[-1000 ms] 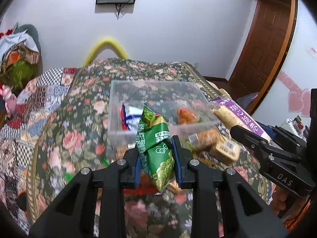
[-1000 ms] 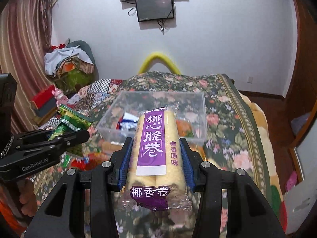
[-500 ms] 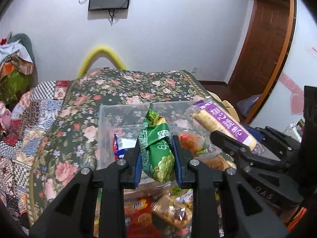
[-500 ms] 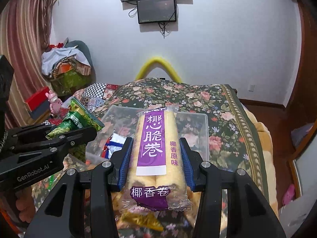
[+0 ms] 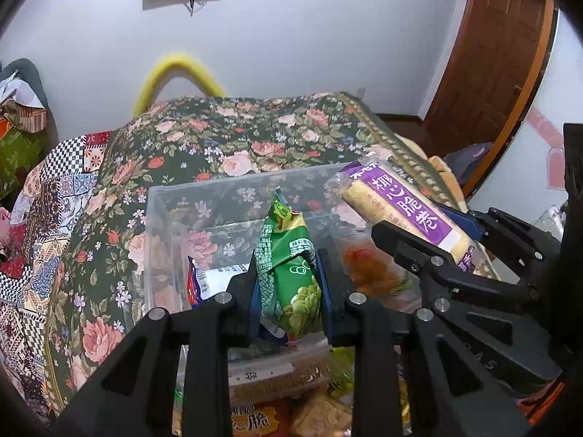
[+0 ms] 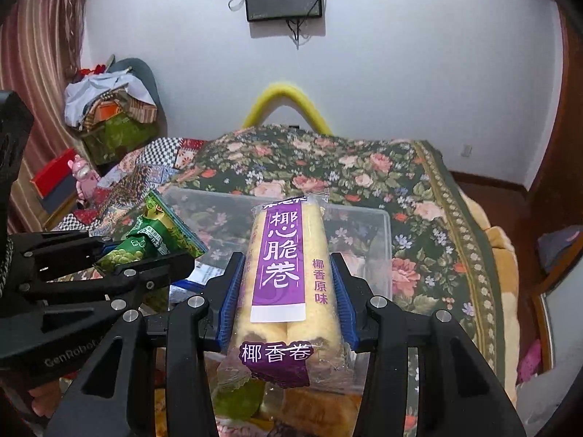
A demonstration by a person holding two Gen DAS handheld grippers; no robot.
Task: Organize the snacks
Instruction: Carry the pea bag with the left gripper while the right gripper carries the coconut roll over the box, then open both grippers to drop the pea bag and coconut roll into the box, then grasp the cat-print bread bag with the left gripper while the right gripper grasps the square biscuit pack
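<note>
My left gripper is shut on a green snack bag and holds it over the clear plastic bin. My right gripper is shut on a purple-labelled pack of yellow egg rolls, held above the bin's right side. In the left wrist view the pack and the right gripper show at right. In the right wrist view the green bag and the left gripper show at left. Inside the bin lie a white and blue packet and an orange snack pack.
The bin stands on a bed with a floral quilt. Several loose snack packs lie in front of the bin. A yellow curved bar rises behind the bed. Piled clothes are at left, a wooden door at right.
Both grippers have moved forward with their snacks, from in front of the bin to over it. The bin now looks closer and lower in both views.
</note>
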